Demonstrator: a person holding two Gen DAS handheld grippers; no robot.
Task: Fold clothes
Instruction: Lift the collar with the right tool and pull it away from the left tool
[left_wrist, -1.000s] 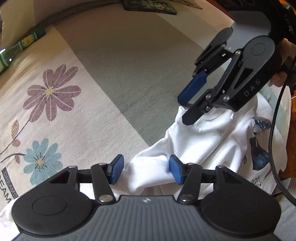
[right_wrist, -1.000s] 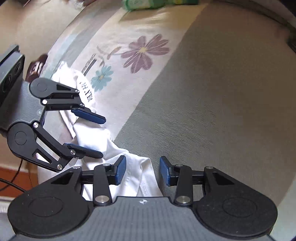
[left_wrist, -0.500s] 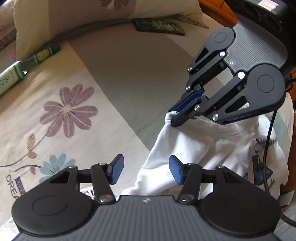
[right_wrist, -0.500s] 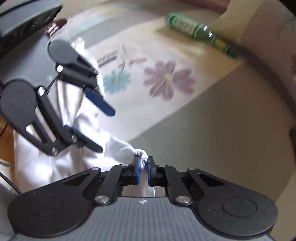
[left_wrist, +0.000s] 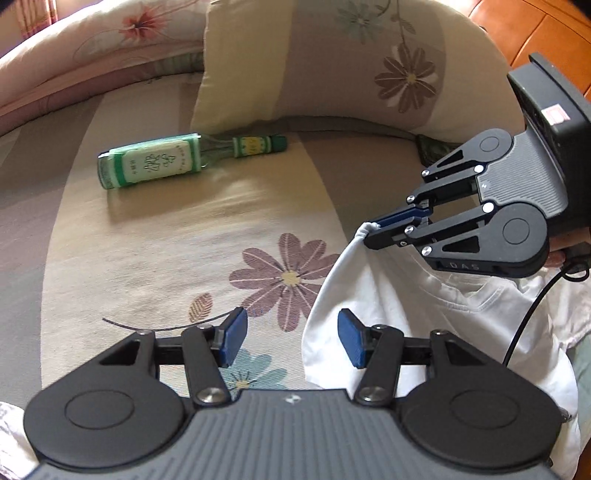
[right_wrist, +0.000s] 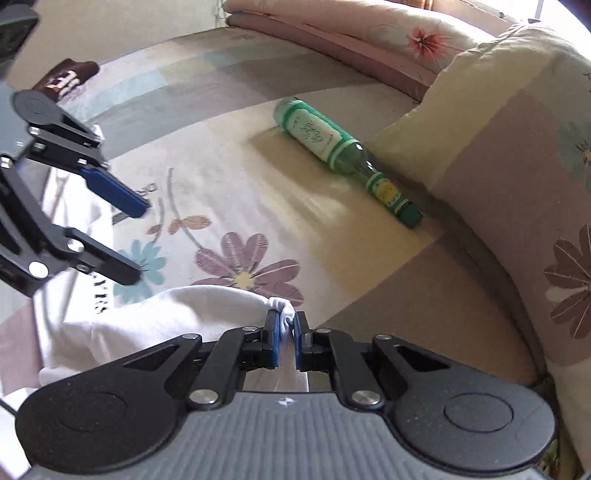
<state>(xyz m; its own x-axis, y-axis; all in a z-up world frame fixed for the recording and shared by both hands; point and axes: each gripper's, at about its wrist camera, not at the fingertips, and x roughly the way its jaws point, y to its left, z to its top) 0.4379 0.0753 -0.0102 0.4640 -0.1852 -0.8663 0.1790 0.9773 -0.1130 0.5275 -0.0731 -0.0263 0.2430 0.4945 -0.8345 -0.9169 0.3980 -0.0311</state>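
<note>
A white T-shirt (left_wrist: 424, 317) with dark print lies bunched on the flowered bedspread (left_wrist: 177, 251). My right gripper (right_wrist: 284, 330) is shut on a pinched corner of the shirt (right_wrist: 282, 308) and holds it lifted above the bed; it also shows in the left wrist view (left_wrist: 373, 230) at the right. My left gripper (left_wrist: 291, 338) is open and empty, its right pad next to the hanging cloth. In the right wrist view the left gripper (right_wrist: 138, 240) is at the left, jaws apart, above the shirt (right_wrist: 147, 317).
A green glass bottle (left_wrist: 177, 162) lies on its side on the bed, against a flowered pillow (left_wrist: 351, 66). A folded quilt (right_wrist: 351, 29) lies at the back. A dark garment (right_wrist: 62, 79) lies at the far left. A cable (left_wrist: 532, 317) hangs from the right gripper.
My right gripper closed on a corner of the shirt and lifted it up and away. Both views tilted up, so the bottle and pillow came into sight. My left gripper stayed open.
</note>
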